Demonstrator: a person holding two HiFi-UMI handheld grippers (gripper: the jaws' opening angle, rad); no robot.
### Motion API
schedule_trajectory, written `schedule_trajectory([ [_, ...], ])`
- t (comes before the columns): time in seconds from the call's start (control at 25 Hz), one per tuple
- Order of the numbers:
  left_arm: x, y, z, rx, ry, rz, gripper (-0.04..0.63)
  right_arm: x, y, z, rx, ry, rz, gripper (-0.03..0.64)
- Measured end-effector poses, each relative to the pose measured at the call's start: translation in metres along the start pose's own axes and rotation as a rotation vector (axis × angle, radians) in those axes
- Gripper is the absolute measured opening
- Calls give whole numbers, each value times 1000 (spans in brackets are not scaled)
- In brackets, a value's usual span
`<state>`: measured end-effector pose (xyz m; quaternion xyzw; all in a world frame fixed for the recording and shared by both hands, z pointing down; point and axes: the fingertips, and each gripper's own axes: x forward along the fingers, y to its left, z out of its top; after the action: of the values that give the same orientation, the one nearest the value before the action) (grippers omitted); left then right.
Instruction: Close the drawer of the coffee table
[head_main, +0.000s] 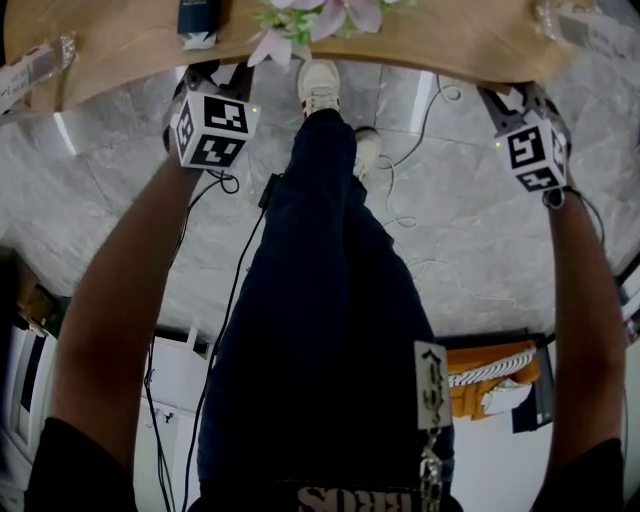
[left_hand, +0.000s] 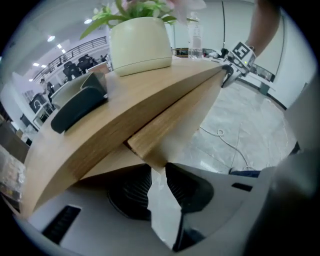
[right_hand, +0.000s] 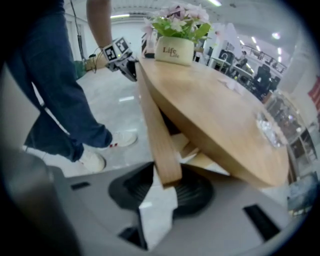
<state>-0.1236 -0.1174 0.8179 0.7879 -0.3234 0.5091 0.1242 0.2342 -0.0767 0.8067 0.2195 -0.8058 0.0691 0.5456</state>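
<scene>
Left side first: the left gripper has its jaws only a little apart, and they're pinching the near corner of the drawer right at their tips. From there the drawer front runs away from the jaws to its far end. It sticks out from under the desk top instead of sitting flush, so it's still open. Up beyond the left jaws, on the desk, there's a dark box off to the left. A cream pot with flowers is straight ahead, and a clear bottle stands just right of it.

Between the two grippers, in the head view, the person's leg in dark trousers stands on the grey floor. The white shoe is close to the desk edge, and cables are lying around loose.

Right side: the right gripper has its jaws wider apart and clamped on the other end of the drawer front, with the board end sitting squarely between them. Just past that end, up and to the right of the jaws, a dark gap shows under the desk top.
</scene>
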Motion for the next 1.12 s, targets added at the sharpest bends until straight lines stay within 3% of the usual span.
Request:
schedule_trajectory([
  [0.44,-20,-27,-23,7,59,-19,110,-11,37,-10,27,22,44,130],
  [1.12,-36,-61,-54,-18,74,-28,110,-20,82,-24,64,38,49,133],
])
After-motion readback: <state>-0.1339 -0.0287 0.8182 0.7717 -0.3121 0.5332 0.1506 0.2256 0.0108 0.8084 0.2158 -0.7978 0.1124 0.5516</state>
